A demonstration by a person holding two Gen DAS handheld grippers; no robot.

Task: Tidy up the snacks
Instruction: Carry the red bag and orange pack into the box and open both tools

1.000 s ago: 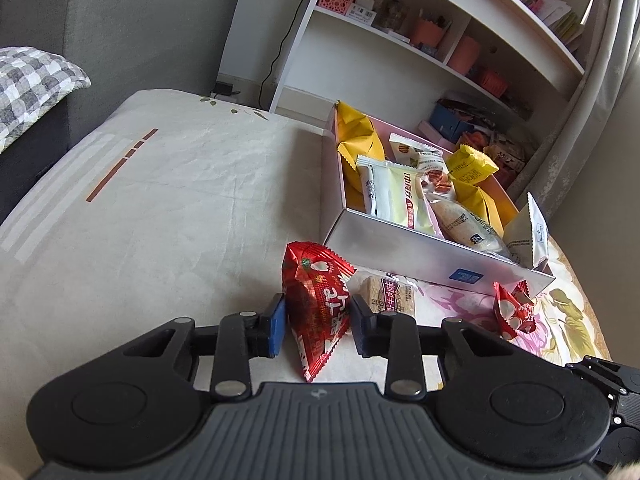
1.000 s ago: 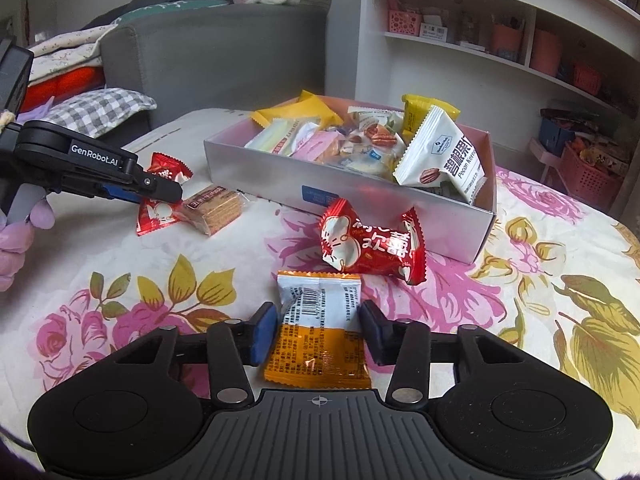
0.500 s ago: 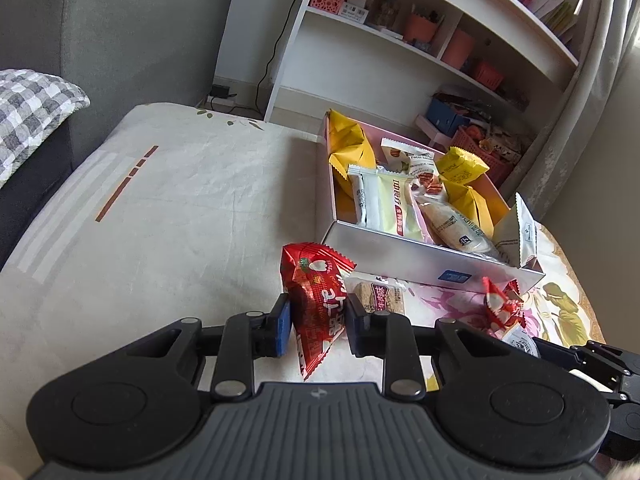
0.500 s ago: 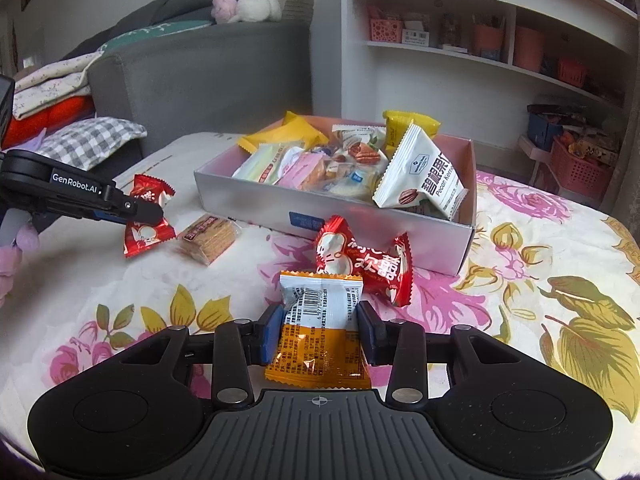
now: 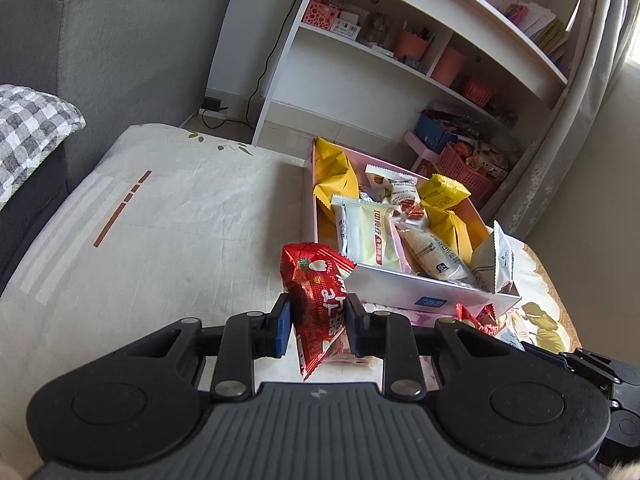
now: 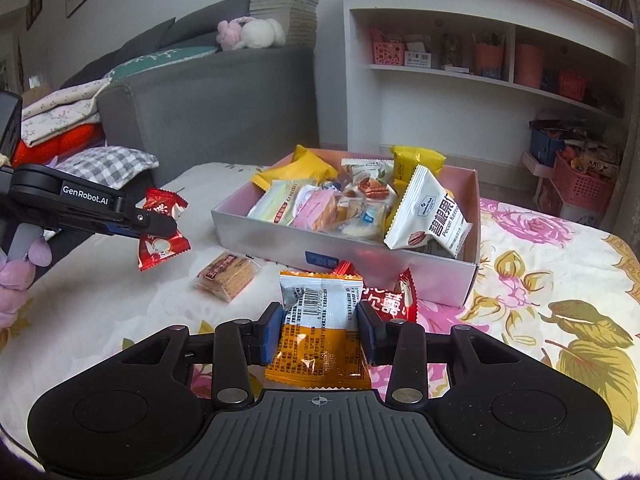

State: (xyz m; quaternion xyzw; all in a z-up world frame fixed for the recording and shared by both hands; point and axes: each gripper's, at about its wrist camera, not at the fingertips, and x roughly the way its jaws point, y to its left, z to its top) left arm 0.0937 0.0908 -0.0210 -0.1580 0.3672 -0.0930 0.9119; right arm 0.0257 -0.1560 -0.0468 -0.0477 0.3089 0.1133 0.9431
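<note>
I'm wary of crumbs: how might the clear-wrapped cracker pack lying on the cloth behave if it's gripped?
The cracker pack looks like stacked thin crackers, so probably brittle under a hard squeeze. It seems light for its size. Its glossy clear wrap may slip, though the flat, blocky shape should not roll on the tablecloth.

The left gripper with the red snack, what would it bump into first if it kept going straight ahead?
Probably the near wall of the snack box. The left gripper, shut on the red snack, points down toward it, though depth is hard to judge.
</note>
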